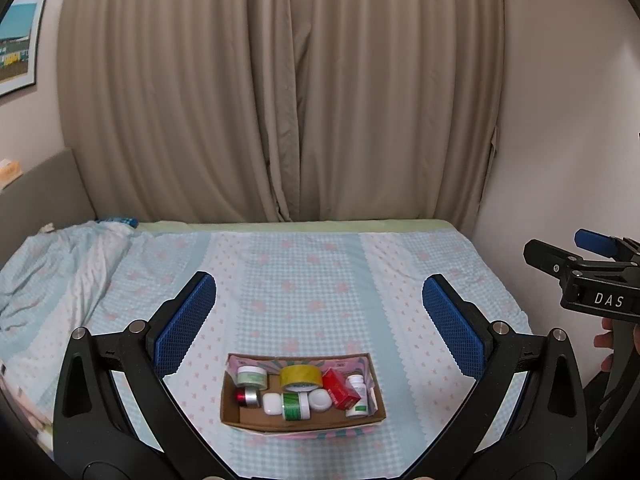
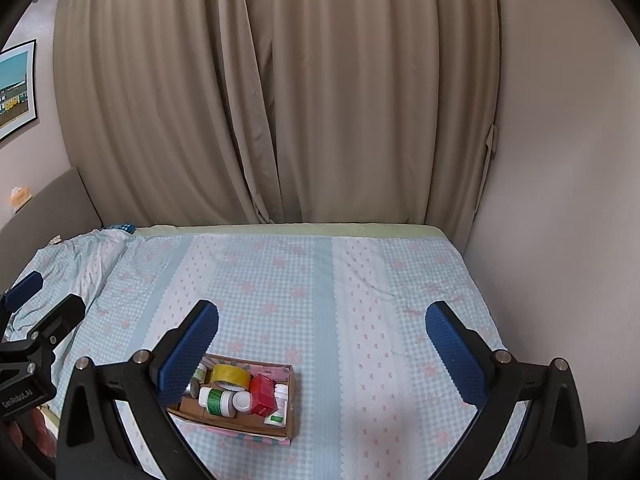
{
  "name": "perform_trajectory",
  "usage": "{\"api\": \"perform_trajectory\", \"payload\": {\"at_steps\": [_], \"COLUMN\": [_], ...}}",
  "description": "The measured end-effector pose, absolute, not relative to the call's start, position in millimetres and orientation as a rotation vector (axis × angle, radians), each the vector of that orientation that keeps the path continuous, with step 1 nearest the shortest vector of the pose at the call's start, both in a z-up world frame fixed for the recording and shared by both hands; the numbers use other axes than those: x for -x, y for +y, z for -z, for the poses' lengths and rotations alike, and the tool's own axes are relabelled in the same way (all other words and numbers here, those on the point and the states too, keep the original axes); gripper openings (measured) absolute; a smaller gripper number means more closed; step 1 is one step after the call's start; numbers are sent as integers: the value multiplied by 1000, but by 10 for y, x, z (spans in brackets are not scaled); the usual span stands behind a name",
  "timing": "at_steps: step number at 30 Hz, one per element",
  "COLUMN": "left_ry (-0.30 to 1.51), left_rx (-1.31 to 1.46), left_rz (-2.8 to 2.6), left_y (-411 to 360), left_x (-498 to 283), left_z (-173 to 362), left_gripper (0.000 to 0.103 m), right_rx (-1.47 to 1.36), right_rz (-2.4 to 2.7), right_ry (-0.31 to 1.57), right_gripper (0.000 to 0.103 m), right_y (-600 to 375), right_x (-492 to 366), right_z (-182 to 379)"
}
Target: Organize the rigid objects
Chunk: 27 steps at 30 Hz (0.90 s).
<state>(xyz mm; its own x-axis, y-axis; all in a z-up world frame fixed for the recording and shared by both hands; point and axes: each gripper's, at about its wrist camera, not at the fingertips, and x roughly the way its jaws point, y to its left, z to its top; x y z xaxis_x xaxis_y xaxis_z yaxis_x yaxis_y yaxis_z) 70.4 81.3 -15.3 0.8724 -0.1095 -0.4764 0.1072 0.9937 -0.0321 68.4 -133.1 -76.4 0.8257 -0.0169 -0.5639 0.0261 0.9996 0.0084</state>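
Observation:
A shallow cardboard box (image 1: 236, 414) sits on the bed near its front edge, also in the right wrist view (image 2: 294, 408). It holds a yellow tape roll (image 1: 301, 376), a red carton (image 1: 339, 390), a white bottle with green label (image 1: 295, 405), a white pill bottle (image 1: 357, 394), a pale green jar (image 1: 251, 376) and a red and silver tube (image 1: 246, 397). My left gripper (image 1: 320, 304) is open and empty, above and behind the box. My right gripper (image 2: 322, 332) is open and empty, with the box low on its left.
The bed has a blue checked sheet (image 1: 312, 280) with pink flowers. A crumpled blanket (image 1: 60, 264) lies at the back left. Beige curtains (image 1: 280, 92) hang behind the bed. A wall (image 2: 560, 200) runs along the right side. A headboard (image 1: 36, 196) stands at the left.

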Motion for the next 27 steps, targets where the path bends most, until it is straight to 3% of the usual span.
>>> {"api": "perform_trajectory", "payload": {"at_steps": [27], "left_ry": [481], "left_rx": [5], "left_rz": [97], "left_y": [833], "left_x": [-700], "left_z": [143], "left_gripper": [103], "right_rx": [-14], "right_rz": [30], "right_ry": [589], "right_gripper": [103], "right_y": [-1334], "right_x": [-690], "right_z": [786]}}
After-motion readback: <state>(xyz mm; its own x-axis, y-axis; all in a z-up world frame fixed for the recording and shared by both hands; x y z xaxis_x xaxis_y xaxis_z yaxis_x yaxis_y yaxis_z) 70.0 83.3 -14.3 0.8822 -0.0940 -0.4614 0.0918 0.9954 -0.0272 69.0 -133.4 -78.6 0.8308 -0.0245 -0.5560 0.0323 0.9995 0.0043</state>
